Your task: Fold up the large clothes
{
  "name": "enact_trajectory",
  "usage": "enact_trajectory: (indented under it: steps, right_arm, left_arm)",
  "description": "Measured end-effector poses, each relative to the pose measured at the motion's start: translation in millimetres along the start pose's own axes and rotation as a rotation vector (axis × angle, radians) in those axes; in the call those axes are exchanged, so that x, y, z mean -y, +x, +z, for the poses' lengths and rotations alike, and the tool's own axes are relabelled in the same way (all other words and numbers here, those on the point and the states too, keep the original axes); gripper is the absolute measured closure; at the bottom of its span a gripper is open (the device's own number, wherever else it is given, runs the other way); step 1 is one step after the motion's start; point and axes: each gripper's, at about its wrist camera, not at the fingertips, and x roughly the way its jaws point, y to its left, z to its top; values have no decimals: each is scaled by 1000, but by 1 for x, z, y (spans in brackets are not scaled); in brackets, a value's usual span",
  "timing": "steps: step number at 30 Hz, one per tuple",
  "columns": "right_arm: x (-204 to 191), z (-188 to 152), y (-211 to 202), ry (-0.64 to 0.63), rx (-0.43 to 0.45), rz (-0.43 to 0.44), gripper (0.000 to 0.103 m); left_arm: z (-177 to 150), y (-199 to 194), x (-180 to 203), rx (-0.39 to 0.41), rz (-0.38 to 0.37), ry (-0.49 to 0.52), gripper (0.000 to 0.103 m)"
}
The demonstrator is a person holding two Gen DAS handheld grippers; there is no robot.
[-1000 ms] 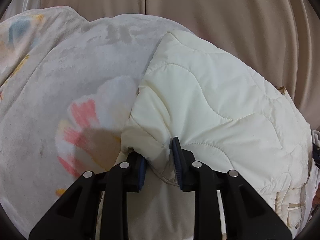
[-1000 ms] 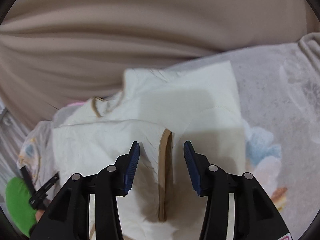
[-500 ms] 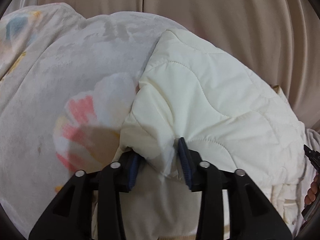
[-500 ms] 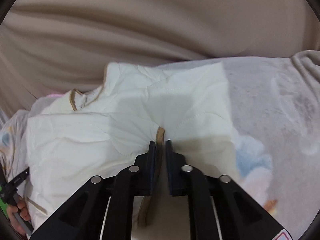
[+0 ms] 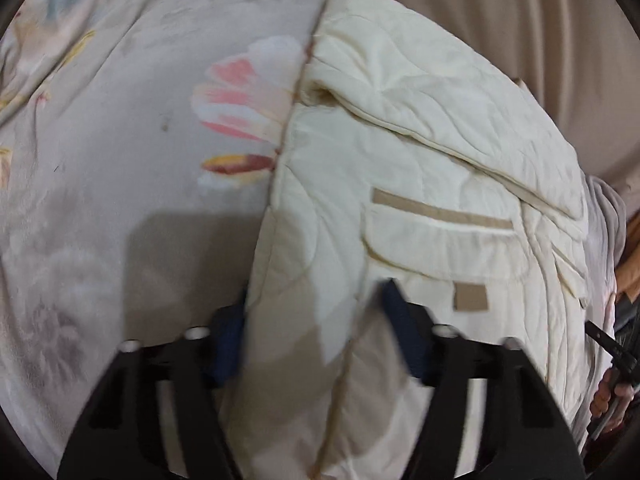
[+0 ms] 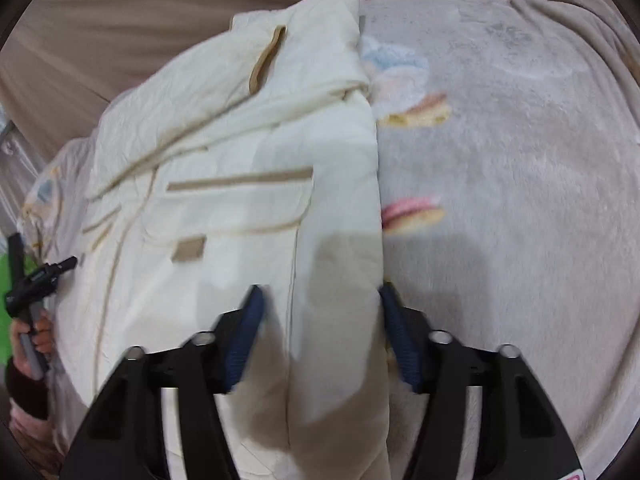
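A cream quilted jacket (image 5: pixel 420 152) with tan trim lies folded on a grey flowered blanket (image 5: pixel 120 160). Its far part is laid over the near part, and a tan-edged pocket (image 5: pixel 440 236) shows below the fold. My left gripper (image 5: pixel 316 332) stands open over the jacket's left edge, with loose fabric between the fingers. In the right wrist view the jacket (image 6: pixel 240 140) fills the left half. My right gripper (image 6: pixel 322 332) straddles its right edge, jaws opening, pads not pressing on the cloth.
Beige pleated fabric (image 5: pixel 520 8) rises behind the blanket. The blanket (image 6: pixel 500 160) spreads wide to the right of the jacket. A hand (image 6: pixel 38 330) holding the other gripper's black handle shows at the left rim, and a hand (image 5: pixel 608 396) at the right rim.
Both grippers let go of the jacket and drew back toward its near end. The right one had shut on a tan-trimmed edge half a second ago. The pocket has come into view.
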Motion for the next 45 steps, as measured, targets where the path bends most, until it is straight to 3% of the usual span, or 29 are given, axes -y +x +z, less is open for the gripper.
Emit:
enact_trajectory:
  steps: [1,2,5,10,12,15,18,20,21,22,25,29,32,36,40,42,44,45]
  right_arm:
    - [-1,-2,-6,10,13,17,87]
    - [-4,-4,-15,17,29,6,92]
    - [-7,-18,-49,-4,68,-10,97]
    - [0,-72,-84,13,15,-14,98]
    - [6,-95,-85,28,-28,-26,98]
    - [9,-107,-89,19,-42,-67,88]
    - [-9,-72,-115,-27,72,-83,86]
    - [-39,-36,-126,-116,170,-23,69]
    - [-57,-17,-126,-160,209,9,61]
    - [-78,2,-121,-211,241,48,50]
    - [-142,59,-78,-329,237,181,49]
    - [-228,115,4,-398,175,278,50]
    - [-284,141,64,-448,125,295,50]
    - [-336,158,117,-484,84,347,50]
    - [-371,163,169,-535,-8,360,35]
    - [-382,155,190,-603,-38,271,46]
    - [-389,151,190,-650,-22,269,87]
    - [-390,153,185,-639,-8,284,94]
  left_arm:
    - [-3,-3,2,-7,-21,-1,82]
    - [-6,-11,2,-4,-35,-5,91]
    - [-19,-42,5,37,-39,39,94]
    - [-72,-78,-5,-33,-46,79,94]
    - [-93,-84,-7,-62,-18,94,92]
    - [-96,-94,-10,-38,17,70,84]
    - [-60,-117,-6,88,-4,48,74]
    - [-33,-126,5,173,-22,64,55]
    - [-20,-126,15,206,-37,75,52]
    - [-9,-125,22,235,-50,90,50]
    - [22,-96,39,274,-70,67,50]
    - [46,-29,33,210,-29,-5,51]
    - [44,0,17,175,-8,-34,53]
    - [37,14,9,196,-7,-22,53]
    - [33,19,7,217,-10,-18,53]
    - [32,18,7,224,-12,-16,53]
    - [31,18,6,223,-20,-24,53]
    - [31,18,5,222,-23,-28,53]
